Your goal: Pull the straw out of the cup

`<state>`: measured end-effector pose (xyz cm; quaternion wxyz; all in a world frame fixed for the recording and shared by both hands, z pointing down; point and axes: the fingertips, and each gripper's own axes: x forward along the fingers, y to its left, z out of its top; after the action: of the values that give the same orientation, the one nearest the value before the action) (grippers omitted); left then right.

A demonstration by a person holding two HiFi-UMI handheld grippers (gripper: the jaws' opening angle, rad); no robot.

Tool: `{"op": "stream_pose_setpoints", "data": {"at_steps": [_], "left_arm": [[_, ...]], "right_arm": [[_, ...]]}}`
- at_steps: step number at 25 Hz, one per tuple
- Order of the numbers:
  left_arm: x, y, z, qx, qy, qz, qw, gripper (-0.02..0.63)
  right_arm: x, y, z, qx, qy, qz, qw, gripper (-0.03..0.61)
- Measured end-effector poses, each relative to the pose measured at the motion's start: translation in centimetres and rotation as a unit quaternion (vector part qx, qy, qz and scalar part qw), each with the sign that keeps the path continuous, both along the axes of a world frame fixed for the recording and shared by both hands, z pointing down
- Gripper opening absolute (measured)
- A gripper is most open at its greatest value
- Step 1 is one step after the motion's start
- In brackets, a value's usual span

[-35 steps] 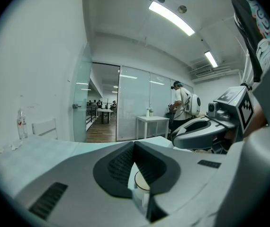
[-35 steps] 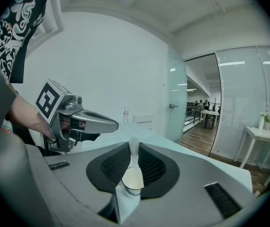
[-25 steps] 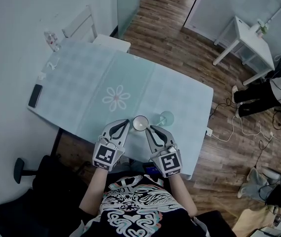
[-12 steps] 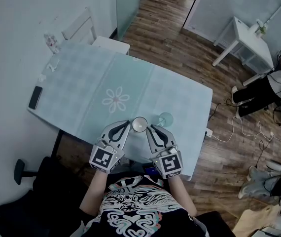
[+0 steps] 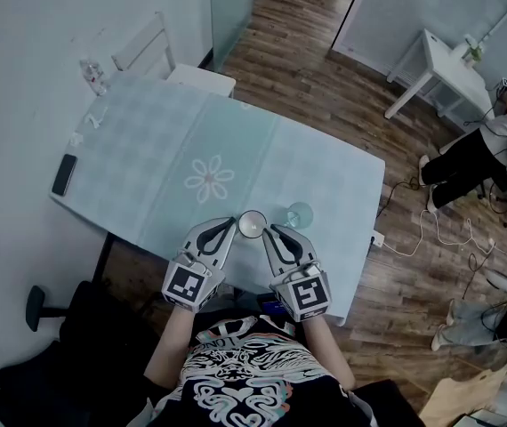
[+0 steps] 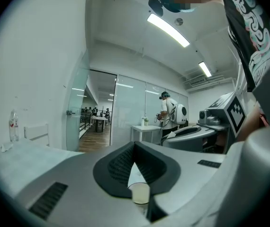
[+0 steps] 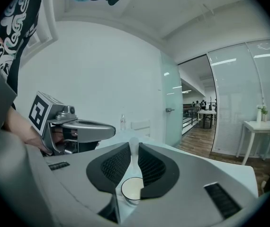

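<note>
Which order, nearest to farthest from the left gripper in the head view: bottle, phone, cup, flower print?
1. cup: just right of the left gripper, by the near edge of the table.
2. flower print: mid-table, beyond the gripper.
3. phone: at the table's left edge.
4. bottle: far left corner.

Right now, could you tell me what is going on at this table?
A person holds a gripper in each hand at the table edge, either side of a cup. The right gripper appears closed on the straw rising from it, not yet pulled out. The left gripper, jaws together, holds nothing.
</note>
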<state>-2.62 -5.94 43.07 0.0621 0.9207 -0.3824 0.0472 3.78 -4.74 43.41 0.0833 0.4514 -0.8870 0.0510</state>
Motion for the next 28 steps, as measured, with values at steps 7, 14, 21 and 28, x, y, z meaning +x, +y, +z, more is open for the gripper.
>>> {"op": "stream_pose_setpoints", "data": {"at_steps": [7, 14, 21, 28], "left_arm": [[-0.4, 0.0, 0.5, -0.008, -0.005, -0.005, 0.9999, 0.003], [-0.6, -0.4, 0.7, -0.005, -0.006, -0.004, 1.0000, 0.003], [-0.5, -0.5, 1.3, -0.015, -0.009, 0.001, 0.9998, 0.003], [-0.5, -0.6, 1.5, -0.019, -0.012, 0.007, 0.9997, 0.003]], "right_arm": [[-0.1, 0.0, 0.4, -0.001, 0.002, 0.001, 1.000, 0.064], [0.1, -0.2, 0.8, -0.011, 0.005, 0.011, 1.000, 0.064], [0.2, -0.2, 1.4, -0.018, 0.008, 0.014, 1.000, 0.064], [-0.2, -0.2, 1.8, -0.023, 0.010, 0.015, 1.000, 0.064]]}}
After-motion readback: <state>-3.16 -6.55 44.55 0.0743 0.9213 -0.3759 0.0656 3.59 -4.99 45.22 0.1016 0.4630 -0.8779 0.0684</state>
